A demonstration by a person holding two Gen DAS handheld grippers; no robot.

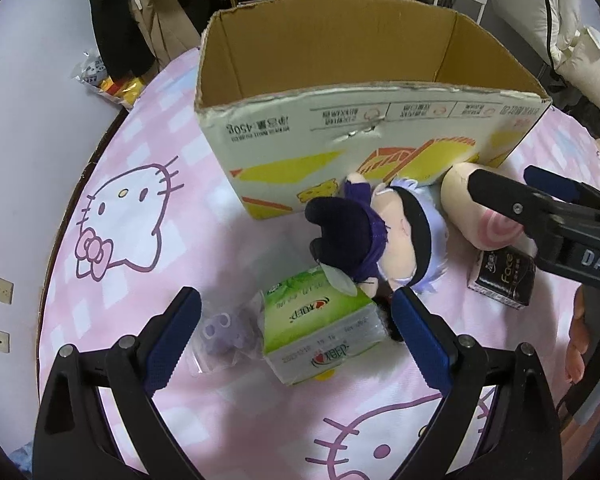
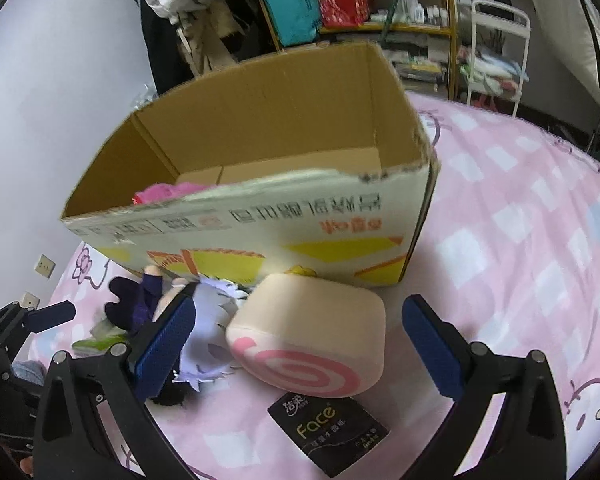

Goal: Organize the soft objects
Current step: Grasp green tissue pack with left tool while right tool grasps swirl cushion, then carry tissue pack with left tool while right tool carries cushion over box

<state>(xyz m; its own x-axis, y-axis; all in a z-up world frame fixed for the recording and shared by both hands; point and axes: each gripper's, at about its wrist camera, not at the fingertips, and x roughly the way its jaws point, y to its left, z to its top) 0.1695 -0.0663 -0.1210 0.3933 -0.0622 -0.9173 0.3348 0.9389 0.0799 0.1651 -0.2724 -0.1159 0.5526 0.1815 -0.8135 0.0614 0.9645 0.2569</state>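
Note:
An open cardboard box stands on the pink bed, with a pink soft item inside. In front lie a plush doll in purple, a cream roll-cake cushion, a green tissue pack and a black "Face" tissue pack. My left gripper is open, its fingers either side of the green pack. My right gripper is open around the roll cushion; it also shows in the left wrist view.
A small clear bag with a purple toy lies left of the green pack. The pink Hello Kitty sheet covers the bed. A wall is at the left; shelves, hanging clothes and a white rack stand behind the box.

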